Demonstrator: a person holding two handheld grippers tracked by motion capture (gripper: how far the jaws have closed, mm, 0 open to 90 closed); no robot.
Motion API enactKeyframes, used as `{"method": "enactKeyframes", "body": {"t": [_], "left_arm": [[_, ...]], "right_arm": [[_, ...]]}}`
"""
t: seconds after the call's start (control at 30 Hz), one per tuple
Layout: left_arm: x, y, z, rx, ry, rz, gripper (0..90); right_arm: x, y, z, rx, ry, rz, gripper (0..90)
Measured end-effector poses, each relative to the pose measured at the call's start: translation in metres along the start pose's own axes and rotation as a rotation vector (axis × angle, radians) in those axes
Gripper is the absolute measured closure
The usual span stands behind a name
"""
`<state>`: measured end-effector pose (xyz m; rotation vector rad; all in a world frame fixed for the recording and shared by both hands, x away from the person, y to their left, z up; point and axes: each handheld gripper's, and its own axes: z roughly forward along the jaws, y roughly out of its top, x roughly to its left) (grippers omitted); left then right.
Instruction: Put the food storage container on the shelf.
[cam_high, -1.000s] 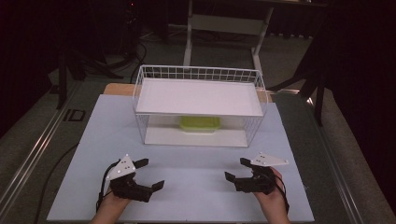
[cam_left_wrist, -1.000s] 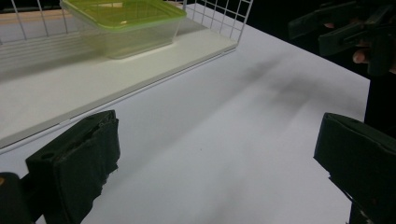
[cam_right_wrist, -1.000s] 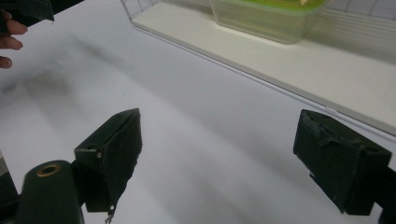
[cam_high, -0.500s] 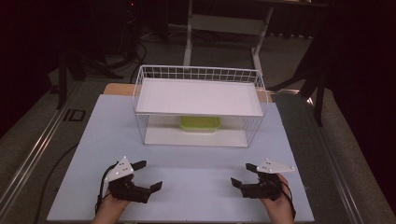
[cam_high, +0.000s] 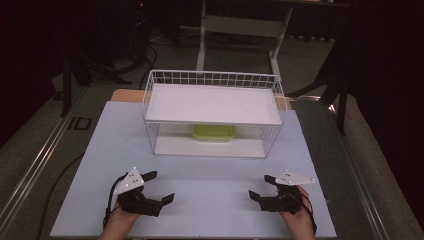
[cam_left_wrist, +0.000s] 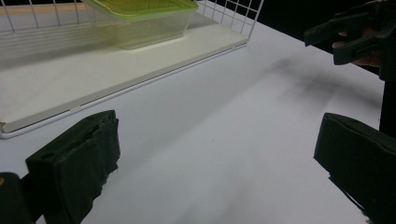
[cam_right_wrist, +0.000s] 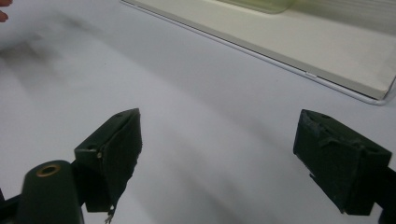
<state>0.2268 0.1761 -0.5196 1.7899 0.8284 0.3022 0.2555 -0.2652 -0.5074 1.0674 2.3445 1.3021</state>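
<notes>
— Any lettering legible at the workstation?
— One marking: the letters "ID" (cam_high: 80, 123), dark on the grey floor strip just left of the white table (cam_high: 115, 150), seen from the high view.
— Anything printed on the wire basket (cam_high: 212, 80) or the green-lidded container (cam_high: 214, 132) beneath its shelf?
— No readable label on either, nor on the grey plates atop the two hand-held grippers.

1. You have one wire basket (cam_high: 212, 80) on one white mat (cam_high: 115, 145).
2. One green-lidded box (cam_high: 214, 132) sits inside.
3. You hold two grippers: left (cam_high: 159, 187), right (cam_high: 261, 187).
</notes>
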Motion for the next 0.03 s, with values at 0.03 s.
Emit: {"method": "enactKeyframes", "body": {"t": [0.03], "left_arm": [[0.0,-0.0001,0.0001,-0.002,-0.002,-0.001,1.1]], "right_arm": [[0.0,0.0,0.0,0.0,0.0,0.0,15.4]]}}
